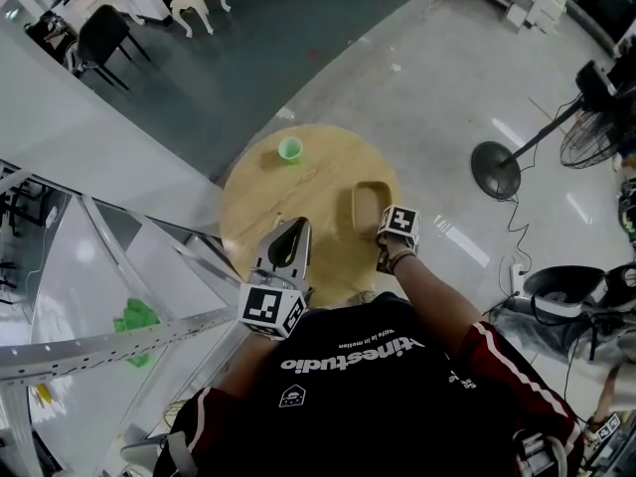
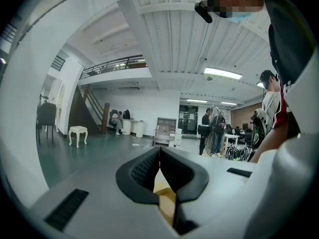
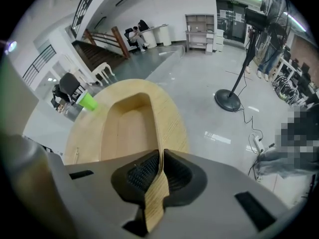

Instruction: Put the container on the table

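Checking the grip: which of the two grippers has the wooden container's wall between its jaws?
The right gripper: its jaws pinch the wooden container's wall. The left gripper's jaws meet on nothing.

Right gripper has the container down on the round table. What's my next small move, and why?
Probably open the right gripper and draw it straight up. The wooden container appears to sit flat on the round table, with the jaws pinching its near rim wall, so releasing it looks like all that remains.
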Demonstrator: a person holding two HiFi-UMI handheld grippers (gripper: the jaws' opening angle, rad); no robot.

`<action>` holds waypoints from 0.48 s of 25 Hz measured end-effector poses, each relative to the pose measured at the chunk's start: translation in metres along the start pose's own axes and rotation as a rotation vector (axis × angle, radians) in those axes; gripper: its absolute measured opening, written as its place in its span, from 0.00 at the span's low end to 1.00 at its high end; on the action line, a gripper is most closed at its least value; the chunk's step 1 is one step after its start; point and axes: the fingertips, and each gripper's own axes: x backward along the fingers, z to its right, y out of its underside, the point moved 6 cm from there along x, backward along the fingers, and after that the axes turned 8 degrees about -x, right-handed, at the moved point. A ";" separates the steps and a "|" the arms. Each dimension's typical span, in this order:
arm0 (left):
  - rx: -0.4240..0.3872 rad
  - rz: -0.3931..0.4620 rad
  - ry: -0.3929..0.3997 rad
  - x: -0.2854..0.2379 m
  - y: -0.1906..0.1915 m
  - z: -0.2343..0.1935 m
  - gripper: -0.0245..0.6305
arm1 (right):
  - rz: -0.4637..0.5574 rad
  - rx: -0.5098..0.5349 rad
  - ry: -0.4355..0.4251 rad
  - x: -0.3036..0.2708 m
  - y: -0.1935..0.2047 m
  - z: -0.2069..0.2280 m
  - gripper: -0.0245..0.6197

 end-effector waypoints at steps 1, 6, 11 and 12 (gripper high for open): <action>-0.001 0.001 0.003 0.000 0.001 0.001 0.07 | 0.002 -0.001 -0.004 0.001 -0.001 0.000 0.12; 0.000 -0.004 0.010 -0.002 -0.001 0.005 0.07 | 0.001 0.001 -0.036 0.003 -0.001 0.000 0.24; 0.001 0.002 0.019 -0.002 0.003 0.004 0.07 | 0.008 -0.005 -0.063 0.006 0.001 -0.001 0.37; 0.002 0.003 0.021 -0.002 0.004 0.005 0.07 | 0.014 -0.002 -0.066 0.008 0.000 -0.001 0.37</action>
